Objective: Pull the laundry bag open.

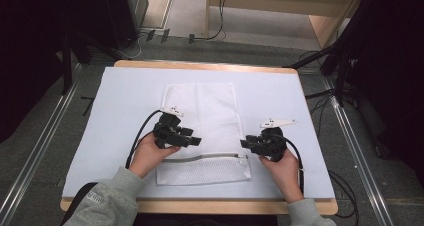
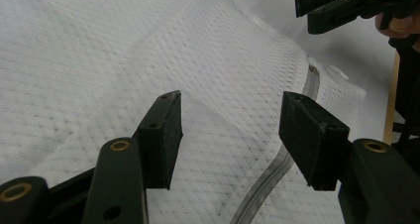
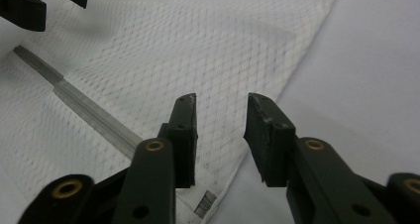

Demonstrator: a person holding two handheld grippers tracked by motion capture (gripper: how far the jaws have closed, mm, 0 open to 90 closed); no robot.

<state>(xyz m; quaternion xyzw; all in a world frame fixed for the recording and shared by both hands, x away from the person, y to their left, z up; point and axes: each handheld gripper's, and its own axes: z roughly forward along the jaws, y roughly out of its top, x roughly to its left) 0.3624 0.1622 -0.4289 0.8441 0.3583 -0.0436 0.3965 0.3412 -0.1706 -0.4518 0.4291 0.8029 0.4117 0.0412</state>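
Two hands come in from the bottom of the high view, each gripping a black two-jaw tool over a white mesh laundry bag point(image 1: 202, 131). The left hand point(image 1: 149, 153) holds the left gripper point(image 1: 192, 140) just above the bag's left part, pointing right, and its jaws stand wide apart with nothing between them; in the left gripper view the mesh and the grey zipper point(image 2: 277, 169) lie below them. The right hand point(image 1: 281, 165) holds the right gripper point(image 1: 246, 143) at the bag's right edge near the zipper's end, pointing left, with jaws parted by a narrower gap and also empty.

The bag lies flat in the middle of the table point(image 1: 200, 66), its zipper running across near the front end and bowed slightly. I cannot tell whether anything is inside it. A white sheet point(image 1: 125, 96) covers the wooden tabletop. Beyond it, grey floor point(image 1: 190, 48), cables and dark stands show.
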